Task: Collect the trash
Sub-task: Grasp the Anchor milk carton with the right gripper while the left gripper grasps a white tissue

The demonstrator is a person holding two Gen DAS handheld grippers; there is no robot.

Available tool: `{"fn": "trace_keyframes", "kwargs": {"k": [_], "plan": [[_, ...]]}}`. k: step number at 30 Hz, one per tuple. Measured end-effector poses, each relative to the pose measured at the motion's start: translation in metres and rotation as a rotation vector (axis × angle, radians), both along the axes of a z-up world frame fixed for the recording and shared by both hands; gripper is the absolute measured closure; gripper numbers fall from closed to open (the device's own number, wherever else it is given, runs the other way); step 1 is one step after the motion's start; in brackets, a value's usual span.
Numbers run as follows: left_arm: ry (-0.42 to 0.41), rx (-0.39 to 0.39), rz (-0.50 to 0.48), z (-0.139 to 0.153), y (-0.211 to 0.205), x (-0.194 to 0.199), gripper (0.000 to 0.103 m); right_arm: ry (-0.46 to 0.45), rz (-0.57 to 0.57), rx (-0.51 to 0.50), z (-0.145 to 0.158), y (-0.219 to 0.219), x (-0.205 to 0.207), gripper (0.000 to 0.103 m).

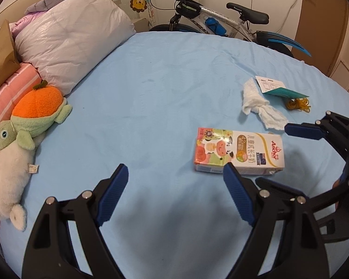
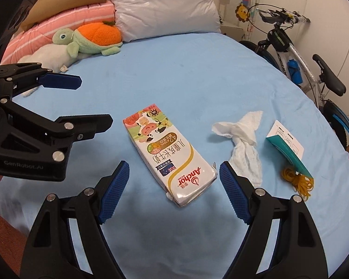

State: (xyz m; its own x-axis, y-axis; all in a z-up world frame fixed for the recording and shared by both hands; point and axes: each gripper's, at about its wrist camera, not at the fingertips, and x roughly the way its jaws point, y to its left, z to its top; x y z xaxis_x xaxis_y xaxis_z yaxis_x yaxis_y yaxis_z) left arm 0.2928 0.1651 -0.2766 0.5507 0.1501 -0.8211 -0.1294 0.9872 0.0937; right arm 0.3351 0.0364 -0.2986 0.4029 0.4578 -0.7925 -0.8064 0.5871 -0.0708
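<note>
A milk carton (image 2: 168, 157) lies flat on the blue sheet (image 2: 174, 74) at the centre of the right wrist view, its printed face up and its crumpled end toward the bottom of the frame, just ahead of the gap between the right gripper's (image 2: 173, 189) blue pads (image 2: 115, 191); those jaws stand wide apart with nothing between them, and neither pad touches the carton. To the right of the carton in that view lies a twisted white tissue (image 2: 243, 144), apart from it, and further right a teal and white card (image 2: 287, 146) with a bundle of yellow rubber bands (image 2: 299, 181) at its lower end, the card's tip over the bands. In the left wrist view the carton (image 1: 238, 152) sits right of centre, the tissue (image 1: 260, 105) above it, the card (image 1: 278, 88) and bands (image 1: 299, 104) at the upper right. The left gripper (image 1: 175, 195) is also spread wide and empty over bare sheet, its right pad (image 1: 238, 193) overlapping the carton's near edge in the picture; whether it touches I cannot tell. The right gripper (image 1: 297, 153) reaches in from the right edge of that view, and the left one (image 2: 79, 102) from the left edge of the other. A plush turtle (image 1: 35, 116) with an orange shell lies on a white plush (image 1: 9, 176) at the left, beside a pink striped quilt (image 1: 2, 102) and a pale pillow (image 1: 74, 37). A bicycle (image 1: 221, 21) stands beyond the bed at the top
</note>
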Motion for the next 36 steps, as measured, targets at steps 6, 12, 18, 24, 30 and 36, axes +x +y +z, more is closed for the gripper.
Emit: {"fn": "trace_keyframes", "kwargs": {"k": [6, 12, 18, 24, 30, 36], "plan": [[0.011, -0.007, -0.011, -0.008, 0.000, 0.005, 0.020, 0.004, 0.026, -0.026, -0.017, 0.011, 0.011, 0.026], [0.008, -0.002, -0.032, -0.009, -0.005, 0.008, 0.020, -0.001, 0.016, -0.043, -0.023, 0.012, 0.012, 0.040], [0.006, -0.005, -0.049, -0.008, -0.015, 0.010, 0.020, 0.003, -0.033, -0.016, -0.010, -0.002, 0.011, 0.058], [-0.014, -0.002, -0.093, 0.000, -0.034, 0.020, 0.020, -0.035, -0.160, 0.071, 0.021, -0.041, 0.016, 0.059], [-0.050, 0.001, -0.155, 0.006, -0.064, 0.051, 0.020, -0.083, -0.265, 0.103, 0.043, -0.079, 0.033, 0.059], [-0.052, -0.010, -0.192, -0.004, -0.090, 0.094, 0.020, -0.102, -0.334, 0.111, 0.043, -0.106, 0.059, 0.059]]}}
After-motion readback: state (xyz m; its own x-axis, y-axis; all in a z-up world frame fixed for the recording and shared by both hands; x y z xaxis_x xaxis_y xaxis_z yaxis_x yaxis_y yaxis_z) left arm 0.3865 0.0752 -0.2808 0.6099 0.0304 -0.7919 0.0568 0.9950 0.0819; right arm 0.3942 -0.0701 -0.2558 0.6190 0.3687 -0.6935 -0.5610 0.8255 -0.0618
